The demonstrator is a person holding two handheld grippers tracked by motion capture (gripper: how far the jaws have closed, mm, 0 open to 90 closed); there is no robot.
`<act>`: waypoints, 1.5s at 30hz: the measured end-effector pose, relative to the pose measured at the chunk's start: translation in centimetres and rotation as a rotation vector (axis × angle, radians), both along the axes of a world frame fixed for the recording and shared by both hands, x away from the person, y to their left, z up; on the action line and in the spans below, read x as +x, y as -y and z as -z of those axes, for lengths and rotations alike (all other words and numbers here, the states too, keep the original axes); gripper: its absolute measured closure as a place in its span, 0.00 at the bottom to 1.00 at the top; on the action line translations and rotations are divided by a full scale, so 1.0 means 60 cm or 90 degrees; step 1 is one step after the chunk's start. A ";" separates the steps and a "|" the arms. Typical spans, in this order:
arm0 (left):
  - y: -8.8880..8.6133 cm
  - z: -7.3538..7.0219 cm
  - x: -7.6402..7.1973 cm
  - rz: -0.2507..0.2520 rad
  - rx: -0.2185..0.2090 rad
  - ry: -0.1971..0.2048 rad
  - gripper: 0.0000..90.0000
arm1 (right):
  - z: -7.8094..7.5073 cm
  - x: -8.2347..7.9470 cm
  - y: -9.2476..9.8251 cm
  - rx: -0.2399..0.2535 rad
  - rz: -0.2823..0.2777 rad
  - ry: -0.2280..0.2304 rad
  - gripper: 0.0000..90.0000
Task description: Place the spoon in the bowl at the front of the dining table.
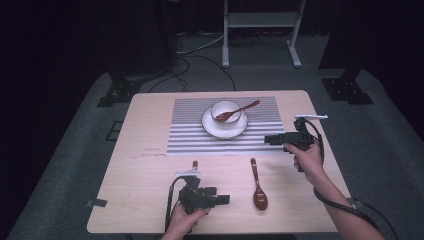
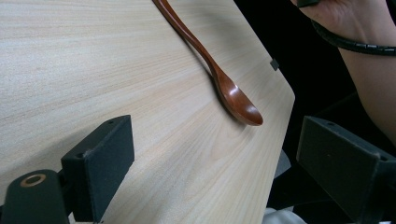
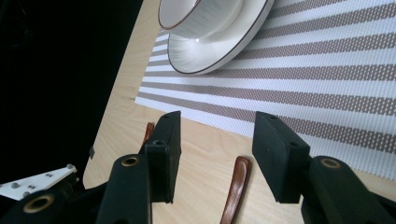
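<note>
Two black grippers are held over a pale wooden table (image 1: 150, 200), both with jaws apart and nothing gripped. A glossy brown wooden spoon (image 1: 258, 186) lies near the front edge, between the left gripper (image 1: 223, 199) and the right gripper (image 1: 268, 139). Its slim, rounded handle could slip from the flat pads if pinched off-centre. Another spoon (image 1: 235, 112) rests in a white bowl (image 1: 225, 111) on a plate (image 1: 225, 127) atop a striped woven mat (image 1: 190, 135); a third handle (image 1: 194, 164), apparently, is glimpsed beside the left gripper.

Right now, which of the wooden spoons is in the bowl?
The far spoon, resting in the white bowl on the striped mat. The near spoon lies flat on bare table, and a third handle pokes out behind the left claw.
</note>
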State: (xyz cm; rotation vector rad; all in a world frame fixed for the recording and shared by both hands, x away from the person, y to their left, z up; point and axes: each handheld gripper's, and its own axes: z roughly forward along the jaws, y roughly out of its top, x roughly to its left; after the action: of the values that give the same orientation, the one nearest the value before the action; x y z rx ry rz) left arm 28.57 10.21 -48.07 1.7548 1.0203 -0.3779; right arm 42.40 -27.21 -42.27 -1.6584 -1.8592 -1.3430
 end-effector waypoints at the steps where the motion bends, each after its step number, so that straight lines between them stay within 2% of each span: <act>1: 0.000 0.000 0.000 0.000 0.001 0.000 0.11 | 0.001 -0.004 -0.001 0.002 -0.002 -0.002 0.57; 23: 0.006 0.000 -0.001 0.008 0.005 0.002 0.11 | 0.021 -0.059 -0.008 0.030 -0.032 -0.005 0.55; 45: 0.008 0.002 -0.001 0.004 0.007 -0.001 0.11 | 0.040 -0.114 -0.015 0.033 -0.049 0.001 0.55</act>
State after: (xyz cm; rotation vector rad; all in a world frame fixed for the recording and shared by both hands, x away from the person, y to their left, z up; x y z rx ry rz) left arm 28.51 9.72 -48.19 1.7681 1.0192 -0.3778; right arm 35.58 -26.32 -44.67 -1.5454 -1.8539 -1.3495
